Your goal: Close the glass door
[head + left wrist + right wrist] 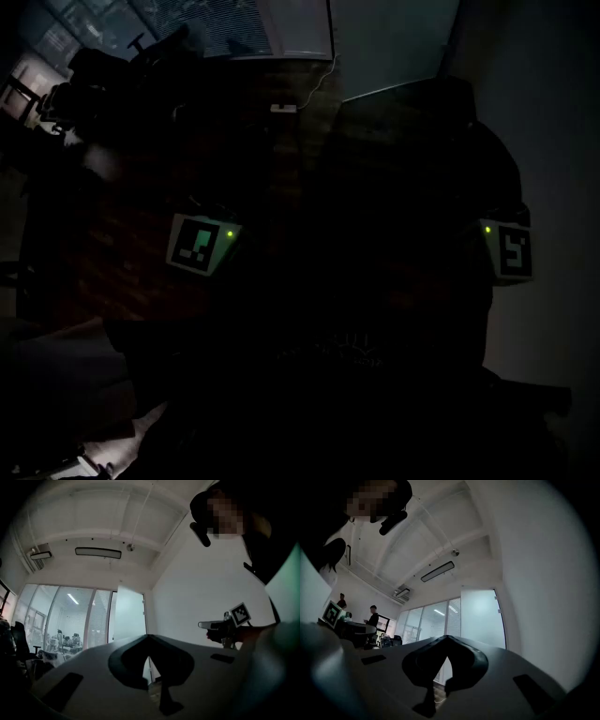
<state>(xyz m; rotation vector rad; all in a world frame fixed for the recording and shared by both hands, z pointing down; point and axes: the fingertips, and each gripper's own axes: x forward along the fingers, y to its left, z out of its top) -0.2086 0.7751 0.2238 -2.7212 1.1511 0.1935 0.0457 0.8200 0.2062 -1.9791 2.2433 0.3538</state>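
The glass door is a frosted panel (129,616) beside the white wall, and it also shows in the right gripper view (482,617) with small hinges on its wall-side edge. Both grippers point at it from a distance, tilted slightly upward. My left gripper (149,639) has its dark jaws meeting at the tips with nothing between them. My right gripper (447,640) is shut the same way and holds nothing. The head view is very dark: only the left marker cube (202,246) and the right marker cube (511,248) stand out.
A glass wall with blinds (75,616) runs left of the door, with office chairs (18,644) in front of it. Two people (372,616) stand at a desk far left. A white wall (534,597) lies to the right. A cable (314,84) lies on the floor.
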